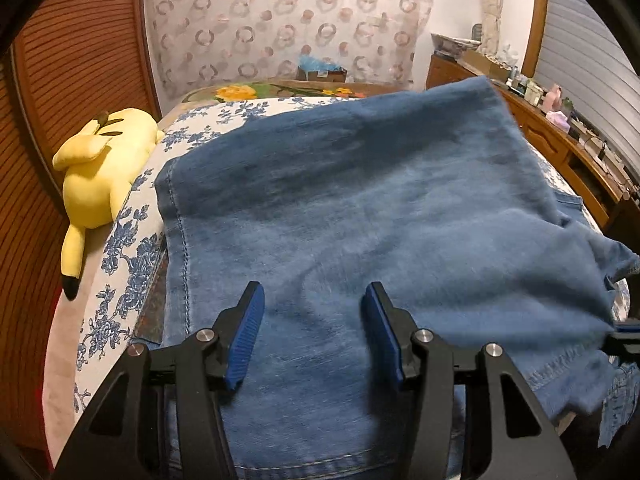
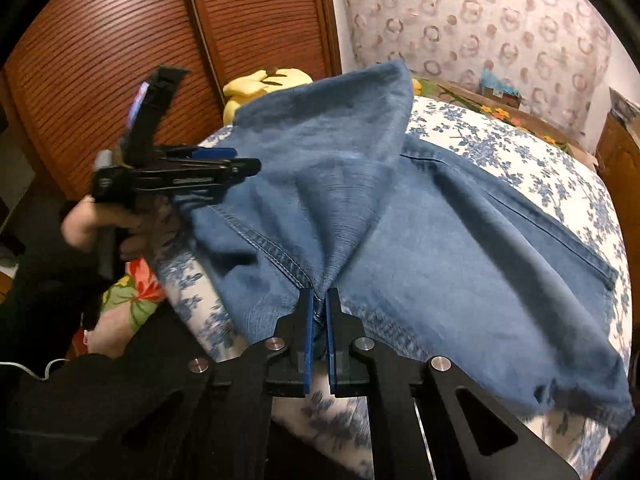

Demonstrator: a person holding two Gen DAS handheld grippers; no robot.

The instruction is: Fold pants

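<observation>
Denim fills the gap between the blue pads of the right tongs (image 2: 319,300), which are pressed together on a bunched seam of the pants (image 2: 420,240) near their frayed lower edge. The left tongs (image 1: 313,300) stand spread above the cloth; in their own view the pads hover over the fabric with denim showing between them, and whether they touch it cannot be told. Seen from the right wrist, the left tongs reach in from the left, held by a hand (image 2: 86,220), their tips at the edge of a raised fold.

Around them, a bed (image 2: 500,140) with a white cover printed in blue flowers carries the pants. A yellow plush toy (image 1: 96,176) lies along the bed's left edge, against slatted wooden doors (image 2: 120,60). Behind the bed hangs a pale curtain (image 1: 280,20) patterned with rings, and a wooden dresser (image 1: 560,148) crowded with small items runs along the right side. Nothing lies on the denim itself.

The pants are mid-blue jeans with lighter stitching along the seams and a worn, fraying hem. One part is lifted into a peaked fold; the rest lies flat across the bed, stretching away from the right tongs.
</observation>
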